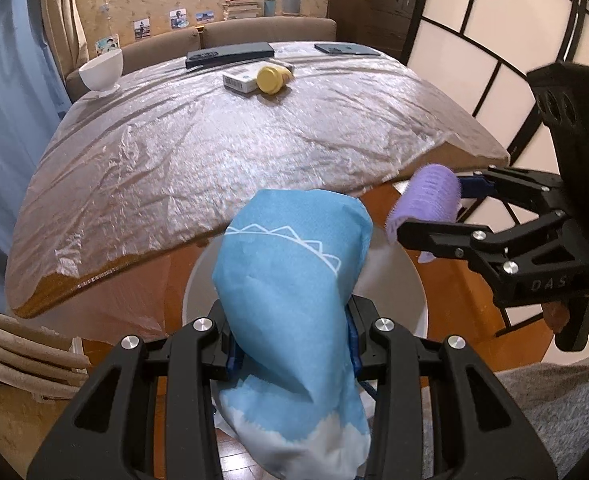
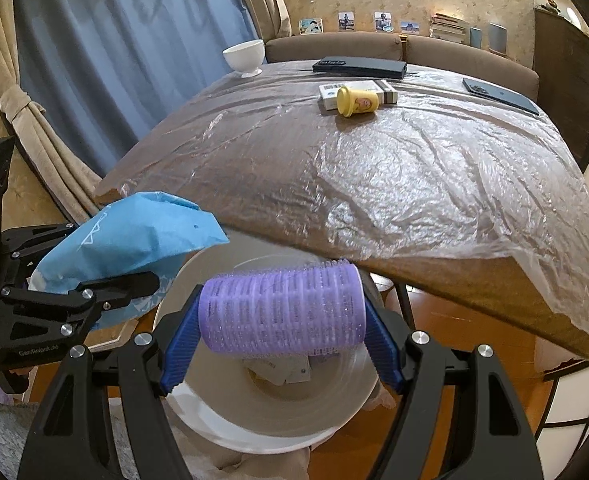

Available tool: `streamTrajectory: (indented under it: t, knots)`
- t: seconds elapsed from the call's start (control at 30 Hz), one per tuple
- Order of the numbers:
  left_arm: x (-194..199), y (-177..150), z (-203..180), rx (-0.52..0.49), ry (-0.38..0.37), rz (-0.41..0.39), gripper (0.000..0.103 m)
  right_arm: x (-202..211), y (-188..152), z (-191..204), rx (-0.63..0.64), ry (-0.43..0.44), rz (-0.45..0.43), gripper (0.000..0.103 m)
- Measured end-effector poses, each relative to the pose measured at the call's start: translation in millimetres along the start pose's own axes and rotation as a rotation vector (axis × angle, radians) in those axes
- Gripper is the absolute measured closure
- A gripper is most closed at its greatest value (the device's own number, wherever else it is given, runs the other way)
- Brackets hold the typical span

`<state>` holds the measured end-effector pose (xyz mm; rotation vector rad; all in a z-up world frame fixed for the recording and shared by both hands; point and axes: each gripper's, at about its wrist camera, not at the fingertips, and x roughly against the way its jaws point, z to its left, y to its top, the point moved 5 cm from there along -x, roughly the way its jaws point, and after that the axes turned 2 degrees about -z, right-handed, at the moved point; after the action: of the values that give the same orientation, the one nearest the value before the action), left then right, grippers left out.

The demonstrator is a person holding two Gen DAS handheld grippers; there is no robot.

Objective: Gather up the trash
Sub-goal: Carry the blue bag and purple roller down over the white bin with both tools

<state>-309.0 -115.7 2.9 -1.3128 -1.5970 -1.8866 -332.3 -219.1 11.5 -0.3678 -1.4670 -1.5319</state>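
Note:
My left gripper [image 1: 292,354] is shut on a crumpled blue paper wrapper [image 1: 294,280] and holds it above a white round trash bin [image 1: 406,280] on the floor below the table's near edge. The wrapper also shows in the right wrist view [image 2: 134,236]. My right gripper [image 2: 280,336] is shut on a purple hair roller [image 2: 280,308], held across its fingers over the open bin [image 2: 278,420], which has paper scraps inside. In the left wrist view the right gripper [image 1: 440,210] holds the roller [image 1: 424,206] beside the wrapper.
A table under clear plastic film [image 1: 222,152] carries a yellow tub [image 1: 272,76] lying on a white box [image 1: 240,80], a white bowl [image 1: 102,70], a black remote [image 1: 230,54] and a dark phone [image 1: 346,49]. A sofa, curtains and a screen surround it.

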Motion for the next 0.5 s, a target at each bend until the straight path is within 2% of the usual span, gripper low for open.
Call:
streamTrajectory:
  t: [0.17,0.5]
  knots:
    - [-8.2,-10.3,-0.6,0.012,-0.012,0.026,0.064,-8.0,-8.8,2.2,0.001,-0.001,0.027,0.031]
    - [-34.0,-21.2,6.3,0.014,0.021,0.075,0.064,-30.6,-21.5,-1.6,0.002,-0.025,0.079,0.031]
